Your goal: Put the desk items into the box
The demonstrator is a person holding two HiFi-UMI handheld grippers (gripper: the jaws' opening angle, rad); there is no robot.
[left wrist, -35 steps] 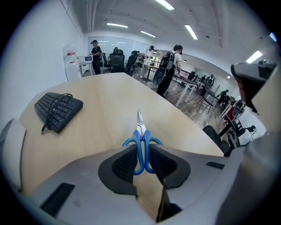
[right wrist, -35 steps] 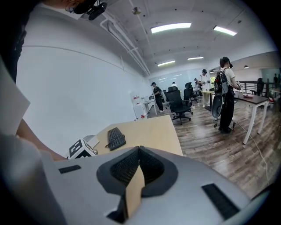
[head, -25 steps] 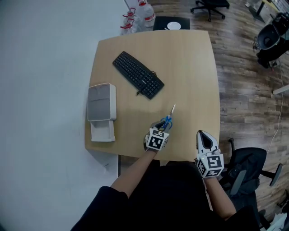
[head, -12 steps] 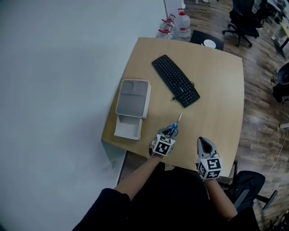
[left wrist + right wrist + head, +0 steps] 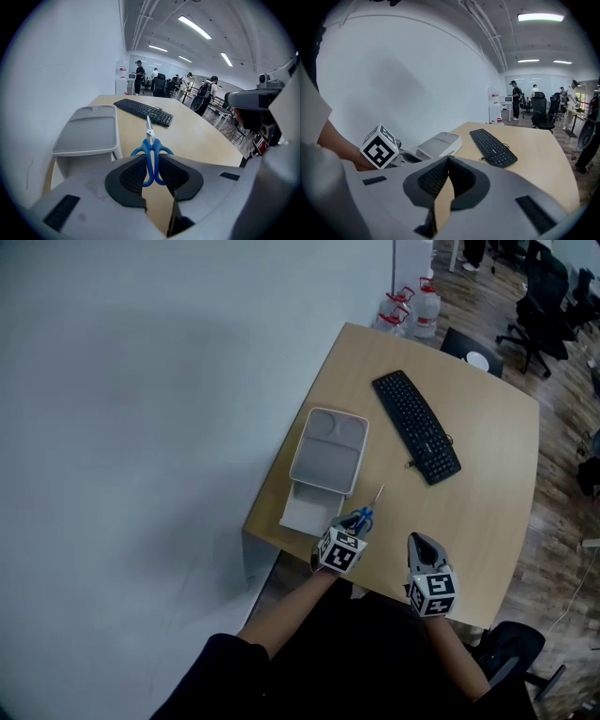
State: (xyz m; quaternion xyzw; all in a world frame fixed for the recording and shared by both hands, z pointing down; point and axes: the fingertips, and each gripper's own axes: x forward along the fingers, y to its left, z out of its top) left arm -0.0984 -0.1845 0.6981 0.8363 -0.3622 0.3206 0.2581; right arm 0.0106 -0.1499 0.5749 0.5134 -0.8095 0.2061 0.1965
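Observation:
My left gripper (image 5: pixel 352 527) is shut on blue-handled scissors (image 5: pixel 363 516), their blade pointing away over the desk (image 5: pixel 487 474). In the left gripper view the handles (image 5: pixel 152 159) sit squeezed between the black pads. Just left of the blade stands the white box (image 5: pixel 305 513), with a grey lid (image 5: pixel 328 451) lying over its far part. The same lid (image 5: pixel 89 131) fills the left of the left gripper view. A black keyboard (image 5: pixel 417 426) lies further back. My right gripper (image 5: pixel 422 545) hovers at the desk's near edge, shut and empty.
A pale wall runs along the desk's left side. Water bottles (image 5: pixel 412 306) stand on the floor past the far corner, beside a dark stool (image 5: pixel 473 357) and office chairs (image 5: pixel 539 296). People stand far off (image 5: pixel 515 96).
Both grippers have slid left along the desk's near edge, the scissors still held. The left one now sits next to the box's near end. The head view has swung towards the wall.

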